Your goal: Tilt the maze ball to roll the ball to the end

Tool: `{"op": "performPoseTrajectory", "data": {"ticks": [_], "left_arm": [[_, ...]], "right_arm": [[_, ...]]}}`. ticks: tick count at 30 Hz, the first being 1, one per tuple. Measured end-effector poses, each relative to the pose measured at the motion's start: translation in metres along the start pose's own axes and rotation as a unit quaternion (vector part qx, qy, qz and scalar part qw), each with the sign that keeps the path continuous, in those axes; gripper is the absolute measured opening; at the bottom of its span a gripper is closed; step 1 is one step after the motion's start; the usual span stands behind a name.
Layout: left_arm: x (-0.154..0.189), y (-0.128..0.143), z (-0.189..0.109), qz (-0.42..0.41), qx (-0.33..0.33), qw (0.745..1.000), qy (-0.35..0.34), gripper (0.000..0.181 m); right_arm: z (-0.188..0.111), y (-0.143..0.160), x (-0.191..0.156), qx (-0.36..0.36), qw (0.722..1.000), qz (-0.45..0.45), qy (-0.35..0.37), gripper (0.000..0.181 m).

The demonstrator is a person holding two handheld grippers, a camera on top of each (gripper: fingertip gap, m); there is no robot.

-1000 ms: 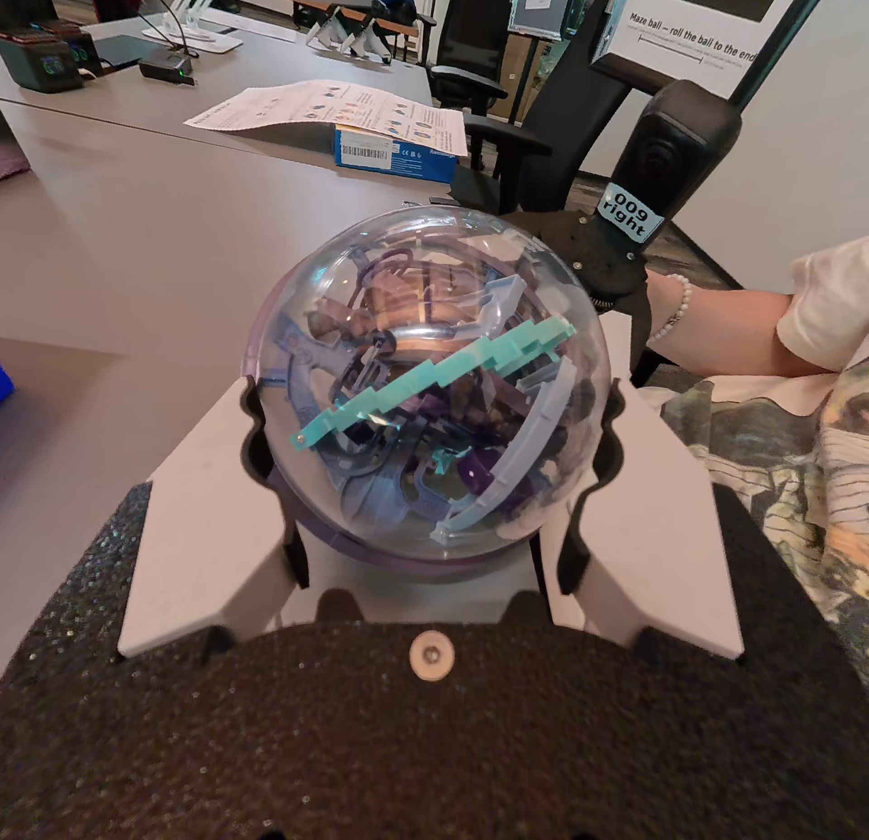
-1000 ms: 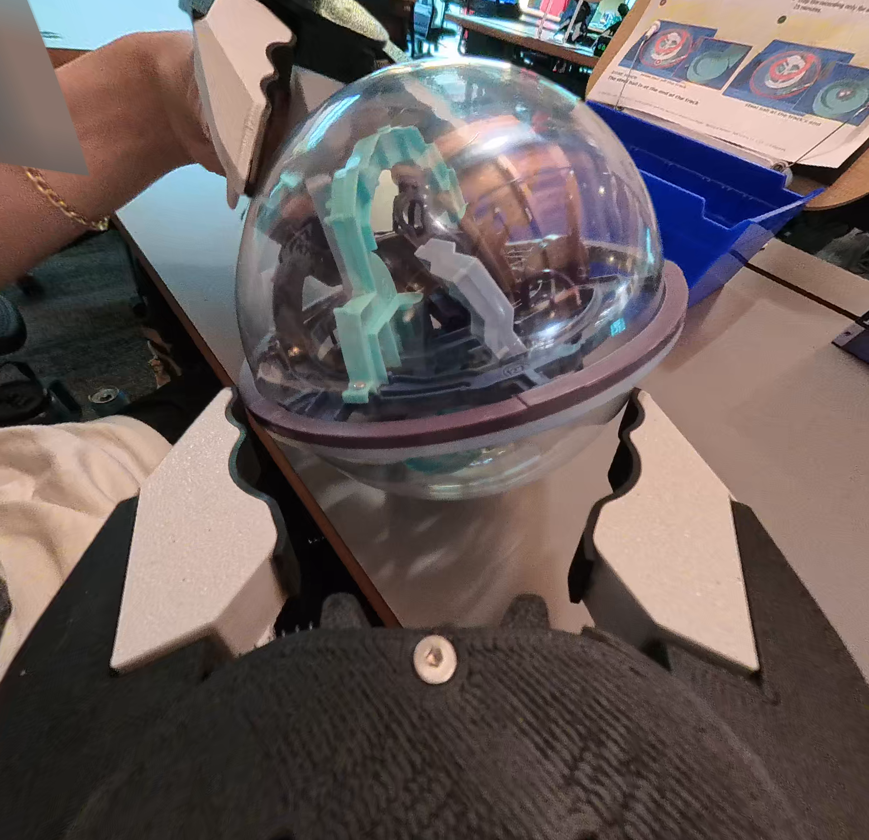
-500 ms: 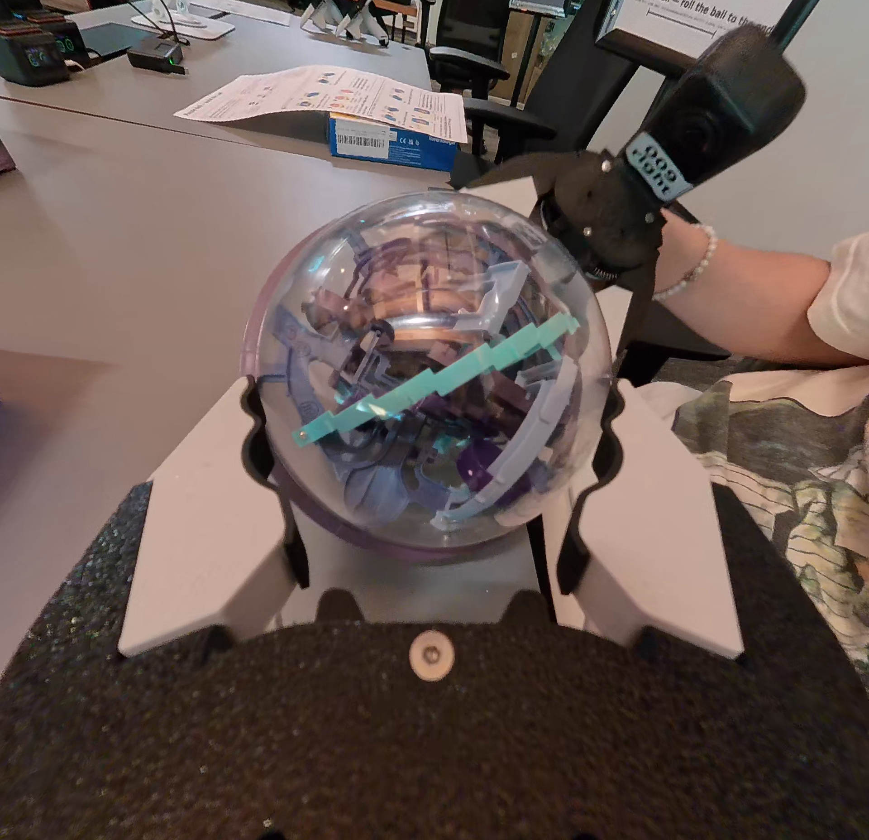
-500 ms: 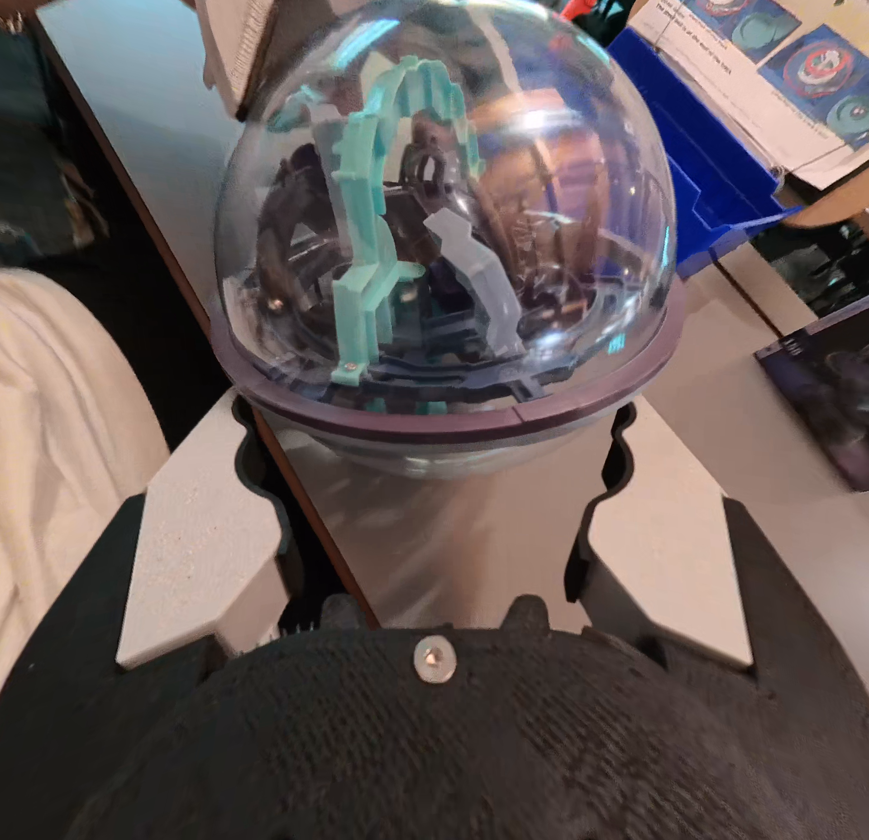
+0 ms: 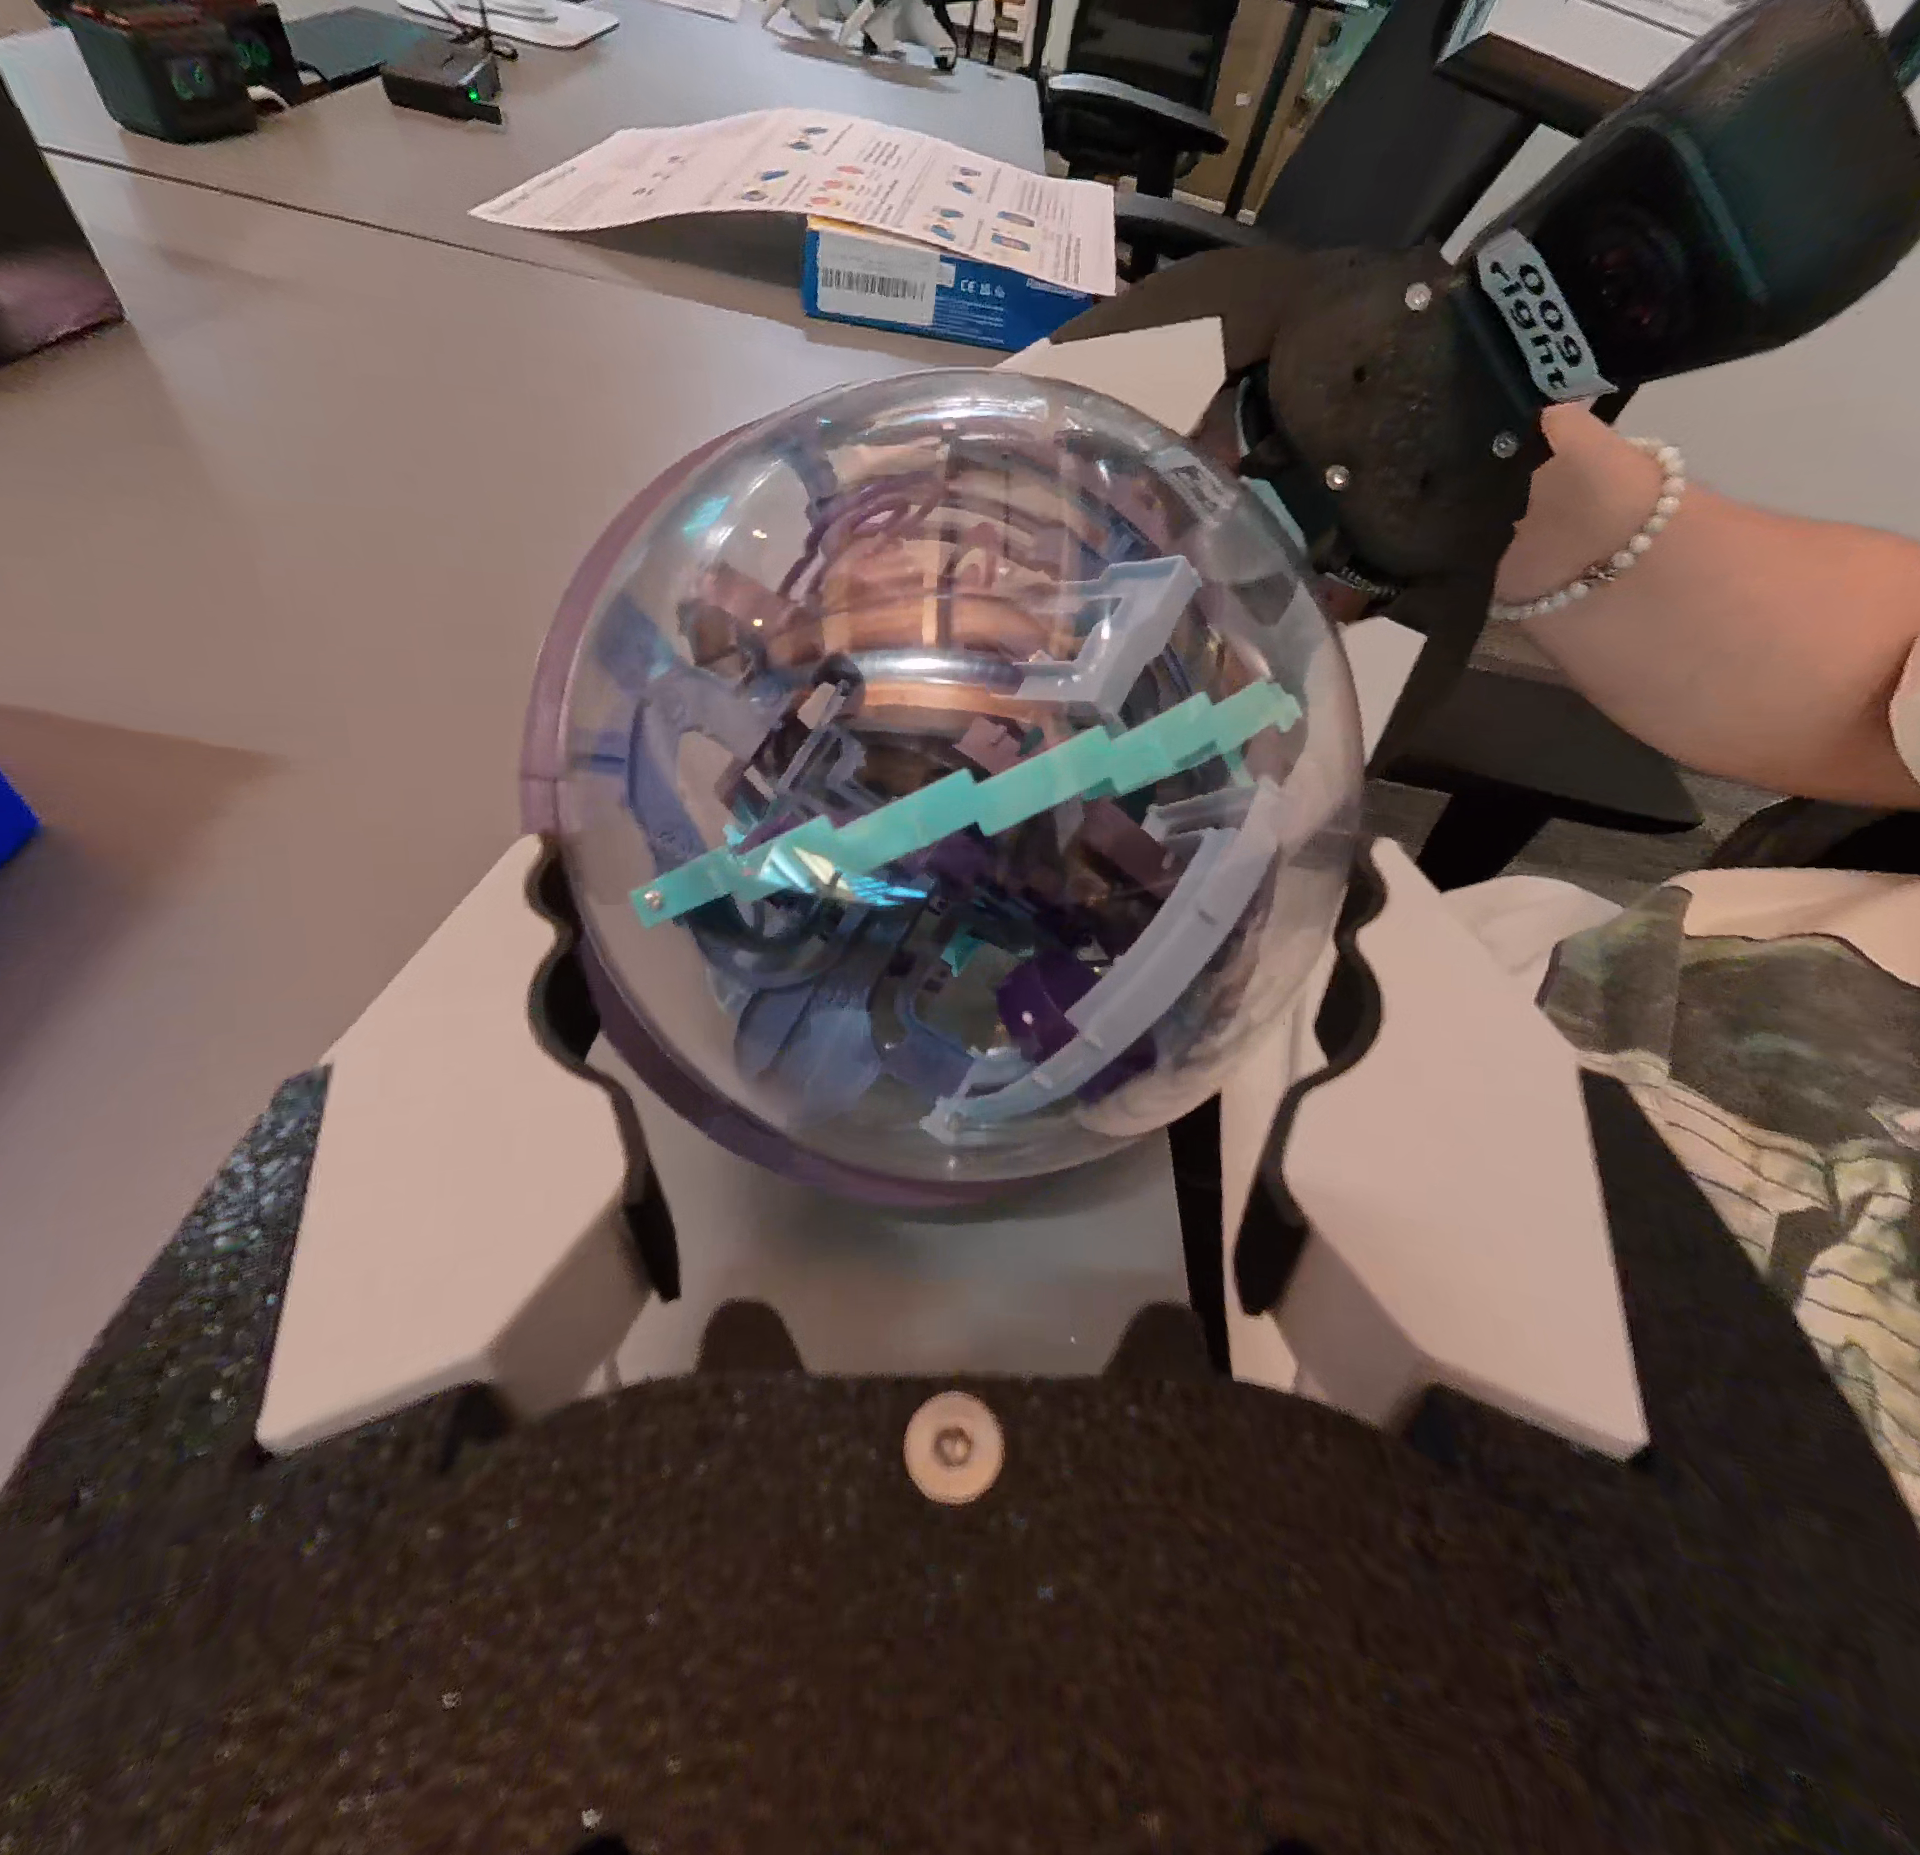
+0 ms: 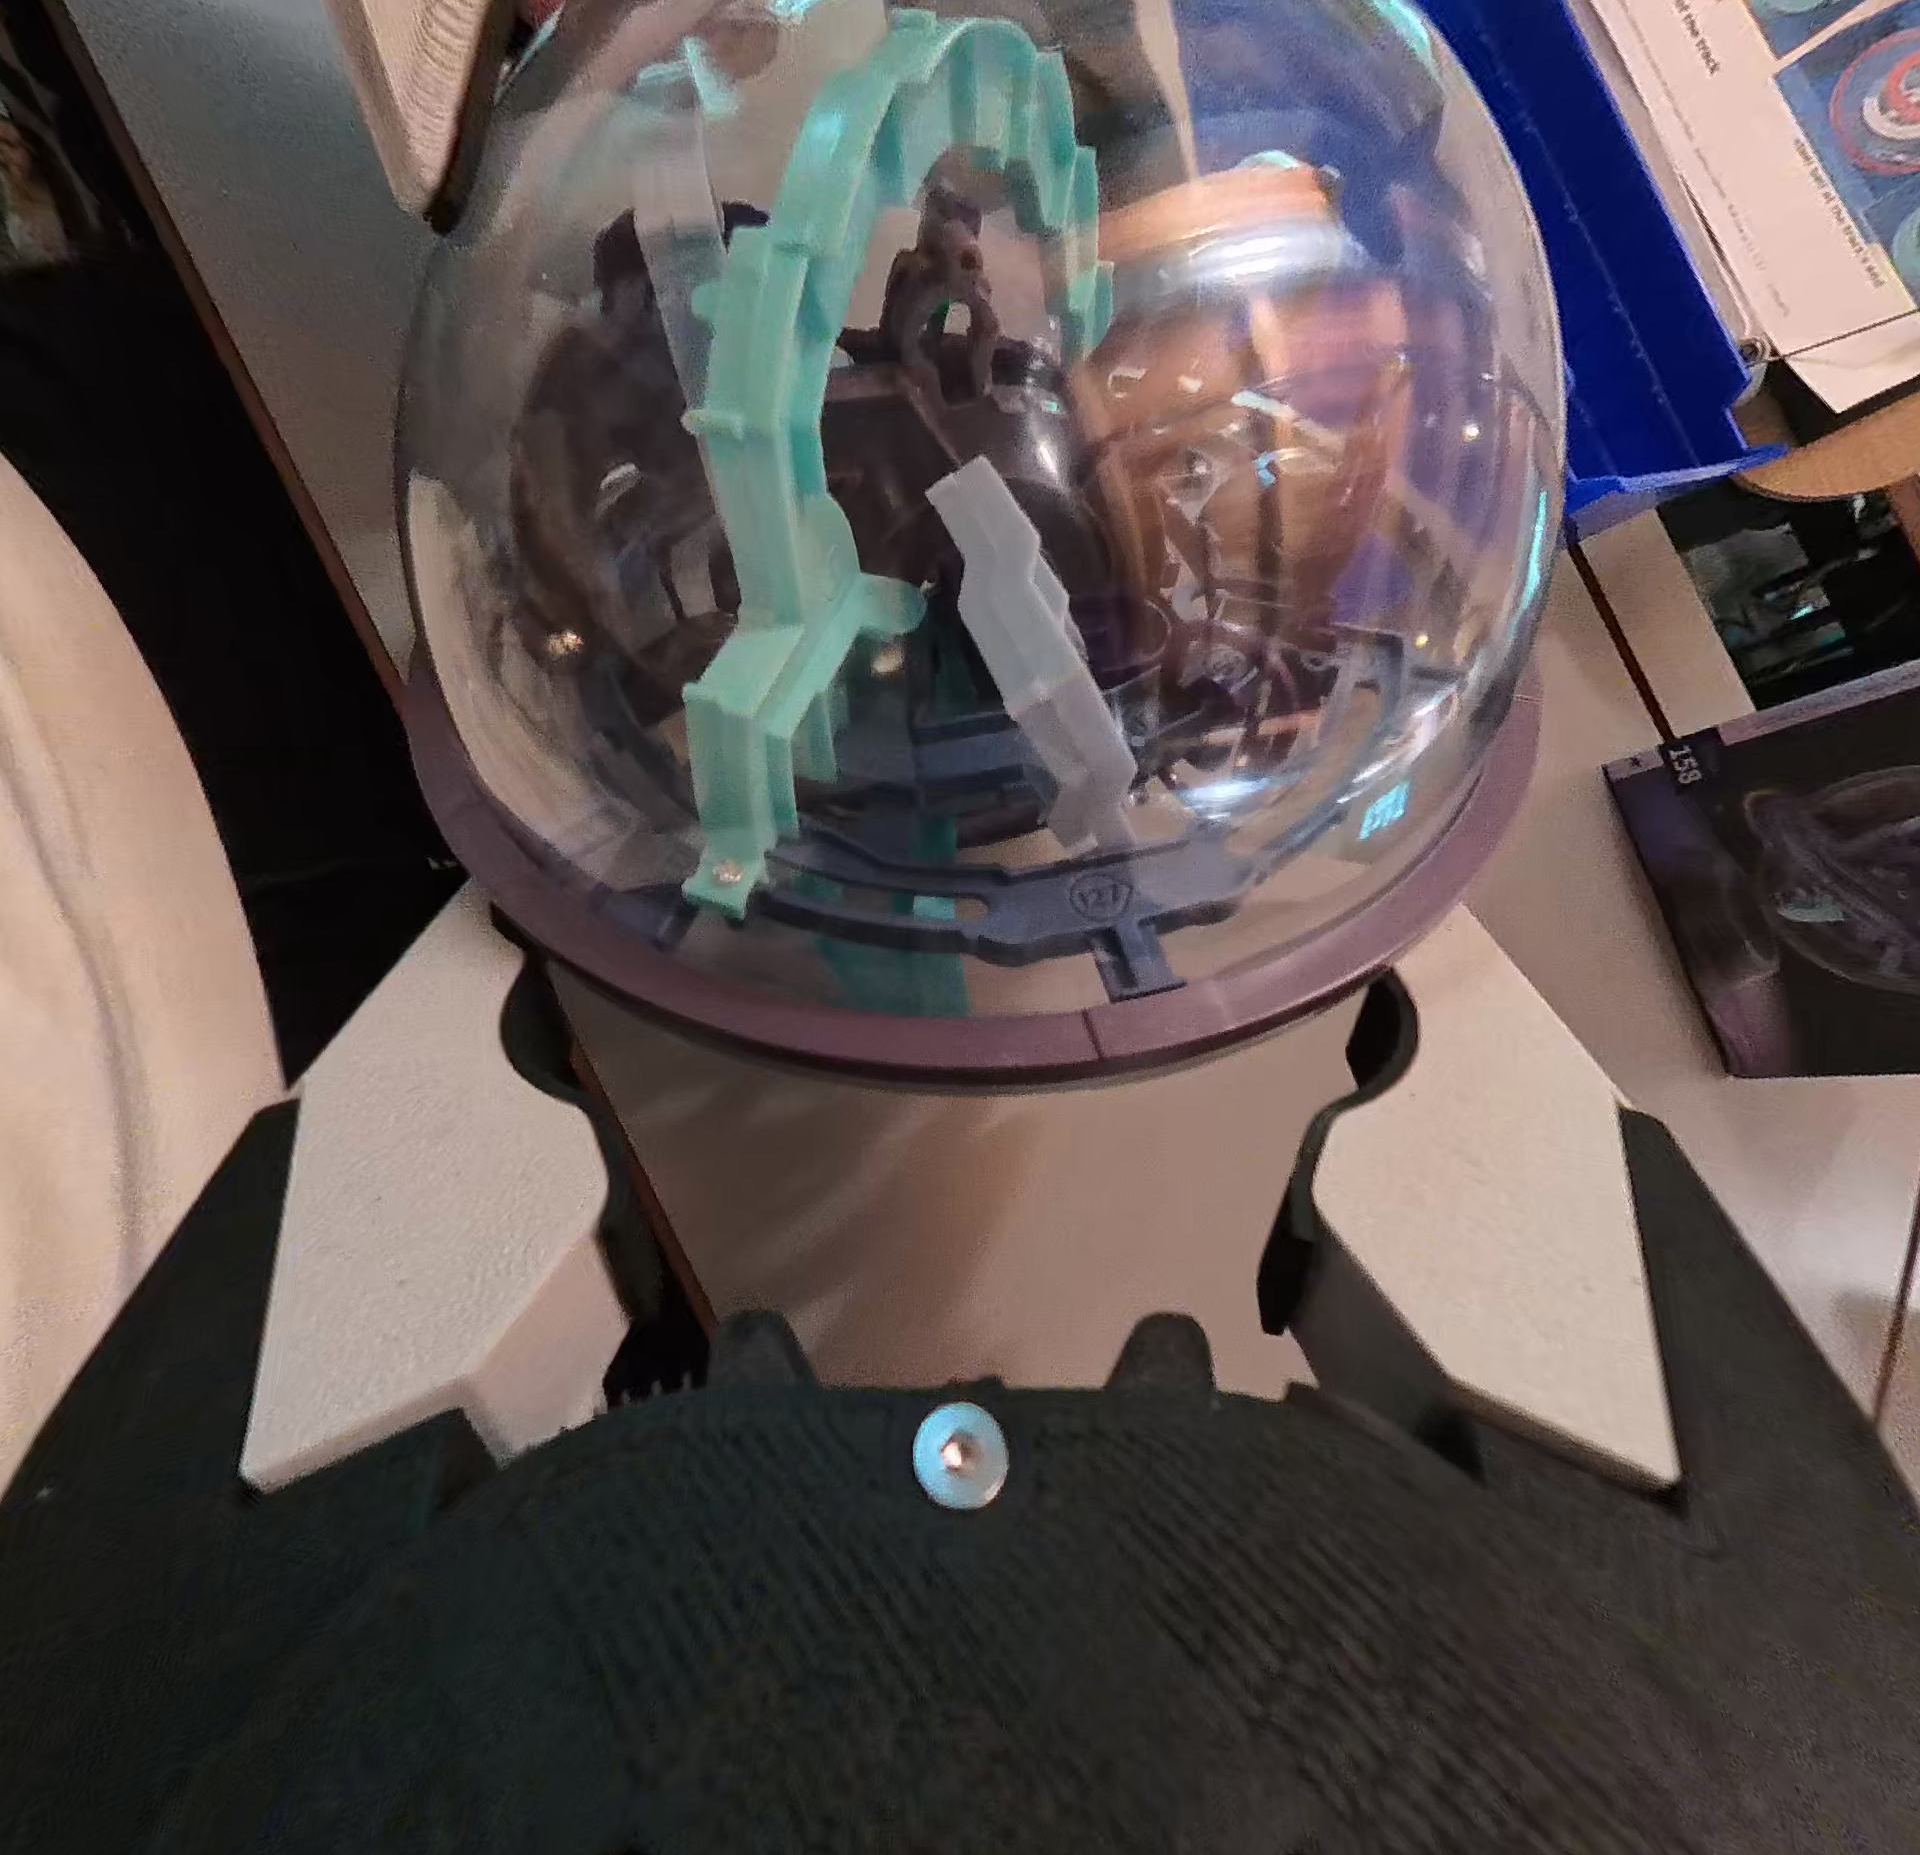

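We are clamping the maze ball (image 5: 940,797) between both tongs: left gripper (image 5: 951,948) and right gripper (image 6: 961,1036) pressing its opposite sides.

- The maze ball (image 5: 940,787) is showing as a clear plastic sphere with a dull purple band (image 6: 1039,1036) running around its middle.
- Its inside is holding a tangle of tracks: a teal stepped track (image 5: 966,787), pale grey-blue rails (image 6: 1029,652), dark purple pieces and an orange-brown drum (image 6: 1226,351).
- In the right wrist view it is sitting with the band roughly level and low, the teal track arching upright under the dome.
- In the left wrist view the band is lying tilted along the far left and lower side.
- The small rolling ball inside is not showing clearly.
- It is hanging over the near edge of a pale grey table (image 5: 312,434).
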State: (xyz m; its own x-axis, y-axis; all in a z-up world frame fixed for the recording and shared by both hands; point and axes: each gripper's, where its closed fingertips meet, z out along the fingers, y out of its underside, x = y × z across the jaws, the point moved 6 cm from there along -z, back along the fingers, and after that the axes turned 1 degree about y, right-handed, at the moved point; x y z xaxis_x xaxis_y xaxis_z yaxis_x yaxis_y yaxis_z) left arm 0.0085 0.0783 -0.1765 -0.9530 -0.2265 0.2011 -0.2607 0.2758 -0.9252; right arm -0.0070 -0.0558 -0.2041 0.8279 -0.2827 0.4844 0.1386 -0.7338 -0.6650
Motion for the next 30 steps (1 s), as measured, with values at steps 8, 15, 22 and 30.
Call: {"op": "performPoseTrajectory", "data": {"ticks": [8, 15, 22, 30], "left_arm": [[-0.002, -0.003, 0.0, 0.015, -0.007, 1.0, -0.015, 0.132], [-0.004, -0.012, -0.004, 0.002, 0.027, 1.0, -0.012, 0.117], [-0.005, -0.007, 0.005, 0.007, -0.001, 1.0, -0.024, 0.117], [-0.007, -0.006, 0.02, -0.023, -0.001, 0.999, -0.039, 0.13]], "right_arm": [[-0.02, 0.002, 0.014, -0.044, 0.996, -0.071, -0.028, 0.137], [-0.042, -0.001, 0.039, -0.105, 0.986, -0.114, -0.068, 0.133], [-0.023, 0.003, 0.044, -0.088, 0.985, -0.071, -0.129, 0.143], [-0.018, 0.004, 0.042, -0.074, 0.989, -0.051, -0.116, 0.147]]}}
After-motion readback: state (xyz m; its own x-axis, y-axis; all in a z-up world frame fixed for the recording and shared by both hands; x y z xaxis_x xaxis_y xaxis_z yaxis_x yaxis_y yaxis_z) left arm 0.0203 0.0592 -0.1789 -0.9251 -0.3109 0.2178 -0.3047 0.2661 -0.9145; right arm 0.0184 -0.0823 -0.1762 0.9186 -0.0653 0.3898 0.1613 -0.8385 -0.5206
